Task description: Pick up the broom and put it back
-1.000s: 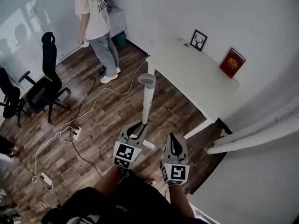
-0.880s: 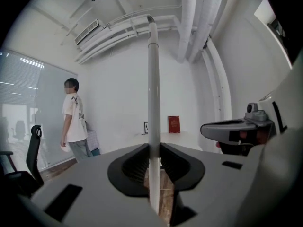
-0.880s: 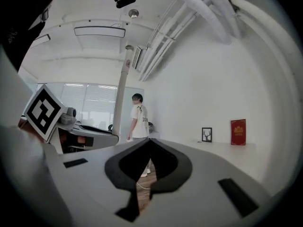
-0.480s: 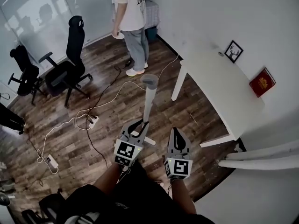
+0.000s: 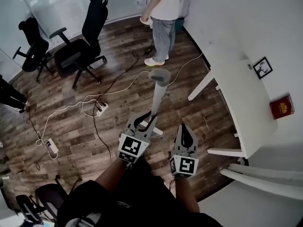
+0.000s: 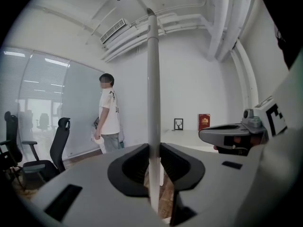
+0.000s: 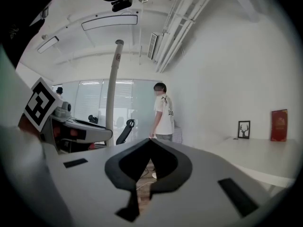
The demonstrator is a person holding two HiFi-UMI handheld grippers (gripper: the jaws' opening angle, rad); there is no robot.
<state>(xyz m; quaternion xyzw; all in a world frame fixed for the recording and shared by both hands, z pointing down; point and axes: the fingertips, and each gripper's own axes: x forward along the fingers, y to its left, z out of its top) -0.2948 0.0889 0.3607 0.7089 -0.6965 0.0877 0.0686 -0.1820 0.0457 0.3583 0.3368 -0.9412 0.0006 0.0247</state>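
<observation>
Carrying is judged to be the step in hand. Across the wooden floor point(image 5: 75, 141), the white desk point(image 5: 246, 103), the standing person point(image 5: 163, 18) and the cables point(image 5: 124, 86) should be given room, and the broom point(image 5: 157, 96) kept upright. Its pale handle is clamped between the jaws of the left gripper point(image 5: 149, 121), held roughly level ahead of the body. The right gripper point(image 5: 184, 129) is held alongside, jaws closed together on nothing.

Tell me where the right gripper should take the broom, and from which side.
Take the broom handle on the bare stretch just above the left gripper, which clamps it. Come level from the right: the pole stands nearly upright, thin and round, with the right gripper beside it there. Its shut jaws likely need opening first.
</observation>
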